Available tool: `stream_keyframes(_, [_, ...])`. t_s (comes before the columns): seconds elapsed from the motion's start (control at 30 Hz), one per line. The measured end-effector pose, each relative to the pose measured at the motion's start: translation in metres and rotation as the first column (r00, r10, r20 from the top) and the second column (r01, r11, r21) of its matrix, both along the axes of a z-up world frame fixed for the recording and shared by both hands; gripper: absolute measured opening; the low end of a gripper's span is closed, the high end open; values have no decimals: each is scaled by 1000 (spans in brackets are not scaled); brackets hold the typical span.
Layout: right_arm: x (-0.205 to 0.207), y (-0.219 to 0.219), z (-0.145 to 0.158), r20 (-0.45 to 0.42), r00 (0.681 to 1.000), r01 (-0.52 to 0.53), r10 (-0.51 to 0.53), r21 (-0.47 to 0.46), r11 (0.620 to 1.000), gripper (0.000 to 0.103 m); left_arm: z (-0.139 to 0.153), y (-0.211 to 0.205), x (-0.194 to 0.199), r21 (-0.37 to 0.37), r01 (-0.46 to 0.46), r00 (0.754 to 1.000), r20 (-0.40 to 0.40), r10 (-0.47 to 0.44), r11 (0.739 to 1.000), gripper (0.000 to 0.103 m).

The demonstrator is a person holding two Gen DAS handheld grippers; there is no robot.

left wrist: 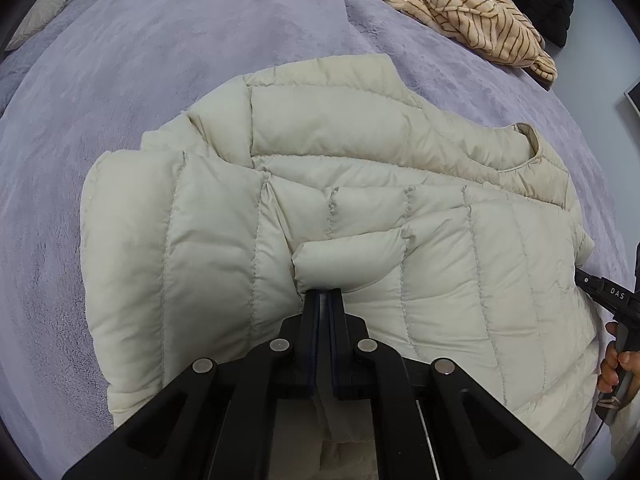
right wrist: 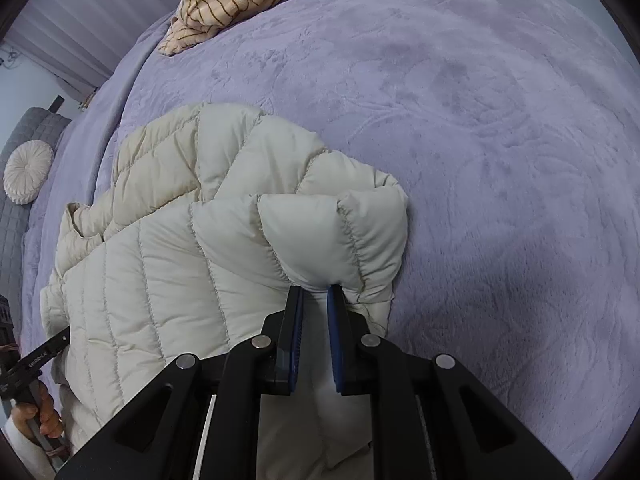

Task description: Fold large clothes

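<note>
One cream quilted puffer jacket point(left wrist: 320, 208), partly folded, lies on one lavender plush bedspread point(left wrist: 160, 60). Two black grippers: left gripper point(left wrist: 323, 294), jaws together, clamped on a puffed fold of the jacket near its middle; right gripper point(right wrist: 316, 292), jaws slightly apart with jacket fabric pinched between them at the garment's edge. One striped tan garment point(left wrist: 472, 16) lies crumpled well apart. One round pleated cushion point(right wrist: 28, 176) sits beside the bed.
</note>
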State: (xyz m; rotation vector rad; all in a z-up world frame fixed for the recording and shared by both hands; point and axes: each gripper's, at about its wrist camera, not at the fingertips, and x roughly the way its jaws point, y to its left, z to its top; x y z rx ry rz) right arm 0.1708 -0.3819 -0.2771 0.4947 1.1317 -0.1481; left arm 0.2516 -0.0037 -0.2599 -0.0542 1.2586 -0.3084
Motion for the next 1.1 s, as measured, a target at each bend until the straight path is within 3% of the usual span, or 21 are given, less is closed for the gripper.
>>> stream_keyframes(0.3, [-8,-10,12,-20,1000,11,-12,-25,1000,13,7,19,-3,44,-32,999,-3,32,998,8])
stream_keyframes(0.5, [-18,-12,36,-44,998,42,-45,-80,996,15,32,34,-17,75,-71,997,25,69,995,8])
stream_keyframes(0.63, [-35,-9,59,-26,998,51,-53,-74,996,53,54,41,-34,93,-72,997,36,69,993,8])
stream_keyframes(0.9, [-78,23,83,-42,999,12,-13,-14,1000,54,77,49,-74,156,-79,997,28,76,985,8])
stream_keyframes(1.03, [-99,36,86,-57,998,24,-23,20,1000,63,81,56,-96,159,-84,996,21,81,984,8])
stream_keyframes(1.07, [-104,39,87,-61,998,26,-24,23,999,63,82,58,-102,162,-85,996,18,83,983,15])
stream_keyframes(1.1, [-110,43,88,-67,997,26,-25,22,999,63,83,60,-107,167,-85,996,15,84,982,33])
